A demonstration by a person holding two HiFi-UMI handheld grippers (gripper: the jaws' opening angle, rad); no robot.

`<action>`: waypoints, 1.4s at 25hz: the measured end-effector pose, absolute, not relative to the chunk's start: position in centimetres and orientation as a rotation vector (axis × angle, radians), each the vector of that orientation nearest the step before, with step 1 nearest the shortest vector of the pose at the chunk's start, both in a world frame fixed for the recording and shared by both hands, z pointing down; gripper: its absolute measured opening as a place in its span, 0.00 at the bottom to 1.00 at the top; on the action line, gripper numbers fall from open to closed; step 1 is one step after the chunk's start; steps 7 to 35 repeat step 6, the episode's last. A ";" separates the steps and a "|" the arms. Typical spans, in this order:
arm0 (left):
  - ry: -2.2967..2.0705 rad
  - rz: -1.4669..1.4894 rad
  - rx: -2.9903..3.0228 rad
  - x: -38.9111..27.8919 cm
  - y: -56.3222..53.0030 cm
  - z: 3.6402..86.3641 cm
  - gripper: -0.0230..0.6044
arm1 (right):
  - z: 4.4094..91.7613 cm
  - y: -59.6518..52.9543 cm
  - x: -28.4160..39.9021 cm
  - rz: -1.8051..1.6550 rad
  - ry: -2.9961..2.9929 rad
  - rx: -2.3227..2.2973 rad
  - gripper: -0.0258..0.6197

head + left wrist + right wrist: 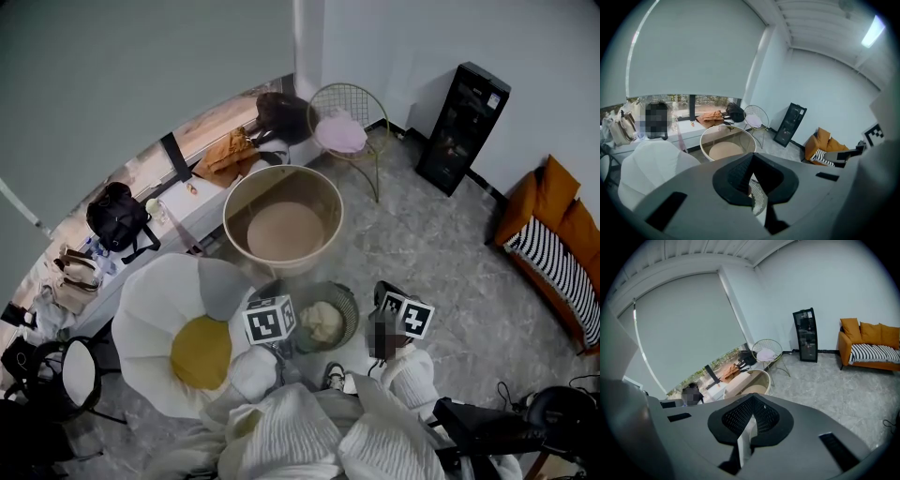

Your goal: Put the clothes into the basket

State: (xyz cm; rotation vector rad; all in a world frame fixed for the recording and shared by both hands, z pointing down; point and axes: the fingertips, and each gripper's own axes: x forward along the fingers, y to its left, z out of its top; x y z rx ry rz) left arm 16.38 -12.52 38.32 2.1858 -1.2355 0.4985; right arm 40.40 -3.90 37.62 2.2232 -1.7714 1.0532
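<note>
A small dark wire basket (349,309) stands on the floor in front of me with a cream cloth (321,322) bundled inside. In the head view my left gripper's marker cube (270,319) is at the basket's left rim and my right gripper's marker cube (406,316) is just right of it; the jaws themselves are hidden there. The left gripper (752,180) has its jaws together with nothing between them, and a strip of the wire basket (758,199) shows below them. The right gripper (751,416) also looks shut and empty.
A big beige round tub (283,220) stands just beyond the basket. A white flower-shaped cushion (150,319) with a yellow centre lies at the left. A wire chair (345,117), a black cabinet (464,127) and an orange sofa (553,234) stand farther off. A brown garment (225,155) lies on the sill.
</note>
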 end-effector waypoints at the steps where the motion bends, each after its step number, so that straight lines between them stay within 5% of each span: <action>1: -1.237 0.497 2.185 16.5 -12.4 38.3 0.05 | 37.5 -3.9 40.6 1.052 -1.771 2.231 0.08; 35: -1.235 0.503 2.195 16.9 -12.0 38.4 0.05 | 37.4 -3.9 41.1 1.052 -1.764 2.250 0.08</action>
